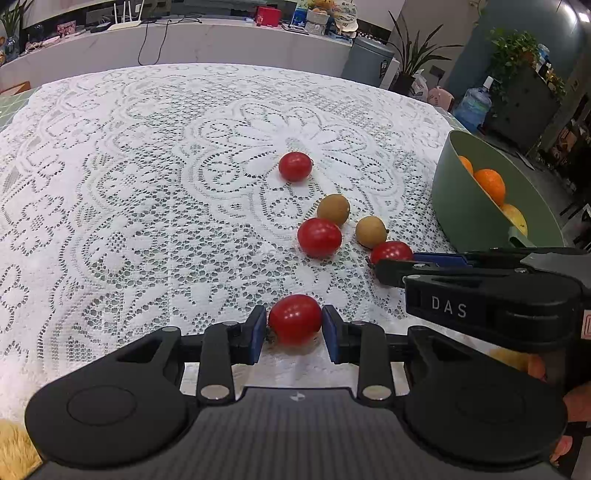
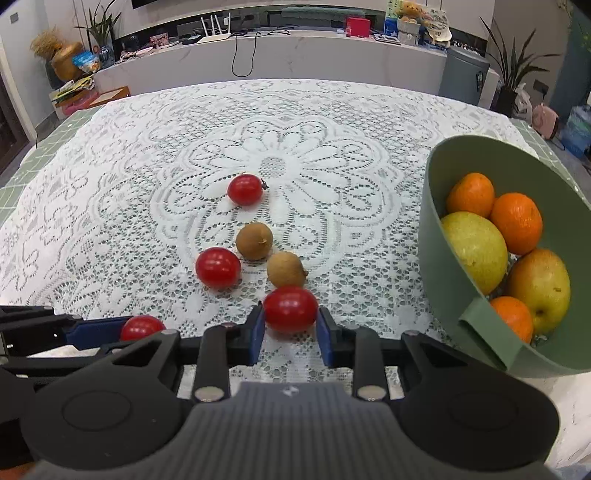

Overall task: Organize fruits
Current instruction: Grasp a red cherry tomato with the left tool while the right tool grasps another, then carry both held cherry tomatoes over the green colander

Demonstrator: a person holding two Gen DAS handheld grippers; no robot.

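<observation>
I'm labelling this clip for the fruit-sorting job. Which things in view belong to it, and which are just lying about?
Belong to the job:
left gripper around a cherry tomato
right gripper around another cherry tomato
two loose tomatoes
two longans
green bowl of fruit

Lying about:
lace tablecloth
water jug
potted plants

White lace tablecloth (image 2: 295,122) over green gridded mat (image 2: 44,147). Behind: long pale counter (image 2: 295,55) with white router (image 2: 216,35), dangling black cable (image 2: 243,55), red box (image 2: 358,26). Grey bin (image 2: 467,75) at counter's right end, potted plant (image 2: 517,70) beside, blue water jug (image 1: 474,105) on floor. Golden vase (image 2: 66,61) far left
</observation>
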